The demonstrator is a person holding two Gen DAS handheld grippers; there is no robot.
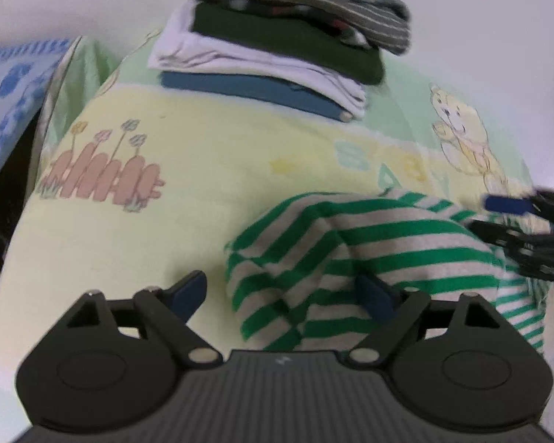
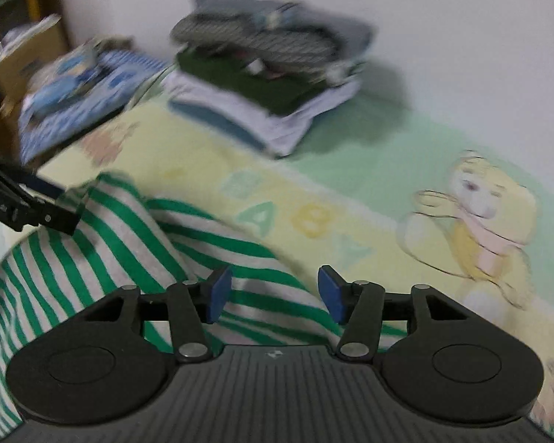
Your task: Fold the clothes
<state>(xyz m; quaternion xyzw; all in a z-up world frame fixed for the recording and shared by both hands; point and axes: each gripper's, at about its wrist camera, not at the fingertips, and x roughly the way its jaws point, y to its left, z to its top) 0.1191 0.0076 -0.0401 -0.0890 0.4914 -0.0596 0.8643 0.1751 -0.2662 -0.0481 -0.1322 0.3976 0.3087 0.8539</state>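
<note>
Green-and-grey striped garment (image 1: 365, 258) lies bunched on the printed yellow-green blanket (image 1: 188, 140), near you and well apart from the stack of folded clothes (image 1: 277, 59) against the far wall. Expect it to be light, limp knit cloth: it will sag, drape and stretch when lifted, and it holds no shape of its own. It is not fragile and should not slip from the pads, but a grip taken on a loose ridge will likely gather several layers at once.

Take hold at an outer edge or corner, one layer only, with the two grips well apart so that the cloth hangs flat between them. The hem and sleeves cannot be told from the crumpled folds.

Left gripper (image 1: 284, 291) stands wide, one finger over bare blanket and the other over the cloth, and grips nothing. Right gripper (image 2: 275, 293) stands partly spread above the stripes, also empty.
</note>
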